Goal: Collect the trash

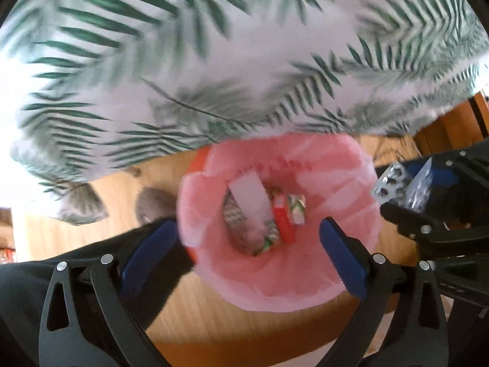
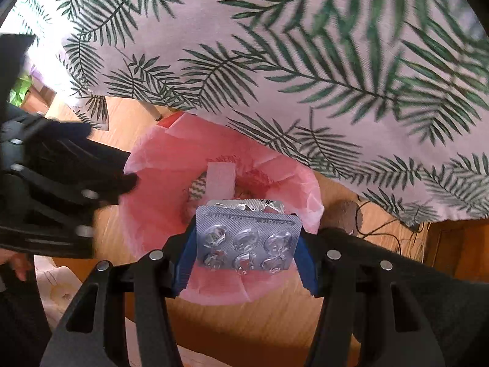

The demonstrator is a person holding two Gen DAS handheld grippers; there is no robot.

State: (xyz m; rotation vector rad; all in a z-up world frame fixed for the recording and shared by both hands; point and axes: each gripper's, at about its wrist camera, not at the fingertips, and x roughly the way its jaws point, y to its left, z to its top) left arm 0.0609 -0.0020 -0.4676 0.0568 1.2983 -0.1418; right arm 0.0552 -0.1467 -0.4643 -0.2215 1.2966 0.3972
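A bin lined with a pink bag (image 1: pixel 305 269) stands on the wooden floor beside the table. Inside lie a white carton (image 1: pixel 249 197), a red packet (image 1: pixel 282 223) and other wrappers. My left gripper (image 1: pixel 247 244) is open and empty, its jaws astride the bin's mouth. My right gripper (image 2: pixel 244 257) is shut on silver blister packs (image 2: pixel 246 243) and holds them over the bin (image 2: pixel 159 189). In the left wrist view the right gripper and the packs (image 1: pixel 392 182) show at the right rim. The left gripper (image 2: pixel 70 177) shows at the bin's left rim.
A white tablecloth with green palm leaves (image 2: pixel 305 61) hangs down just behind the bin. A table leg (image 2: pixel 152 111) stands behind the bin. A dark cable (image 2: pixel 385 229) lies on the floor at the right. Wooden furniture (image 1: pixel 452 125) stands at the far right.
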